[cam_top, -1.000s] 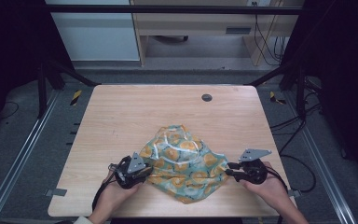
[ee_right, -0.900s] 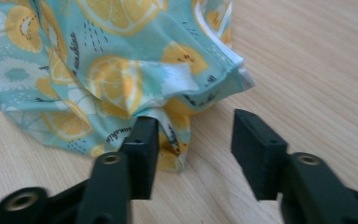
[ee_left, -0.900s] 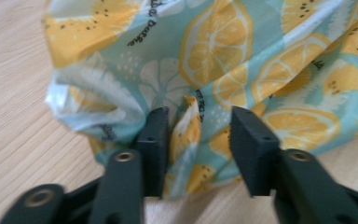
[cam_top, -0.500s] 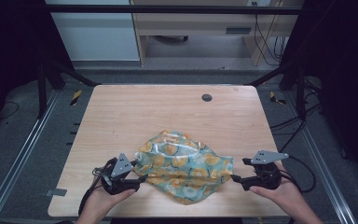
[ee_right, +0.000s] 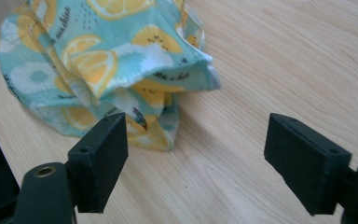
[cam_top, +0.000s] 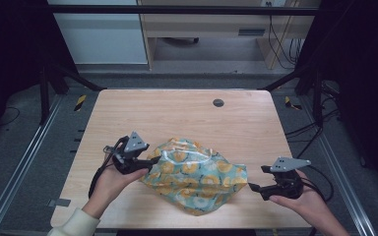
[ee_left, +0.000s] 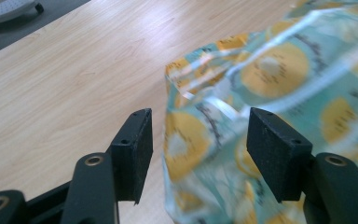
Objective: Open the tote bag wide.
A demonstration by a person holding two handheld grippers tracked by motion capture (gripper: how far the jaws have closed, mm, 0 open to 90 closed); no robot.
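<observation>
On smooth pale wood-grain table (cam_top: 187, 115), crumpled lemon-print cloth (cam_top: 197, 174) bunches softly.

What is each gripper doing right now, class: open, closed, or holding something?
Left gripper: open, just been opening; the lemon-print cloth lies between its jaws, unpinched.
Right gripper: open, holding nothing, apart from the cloth.
</observation>
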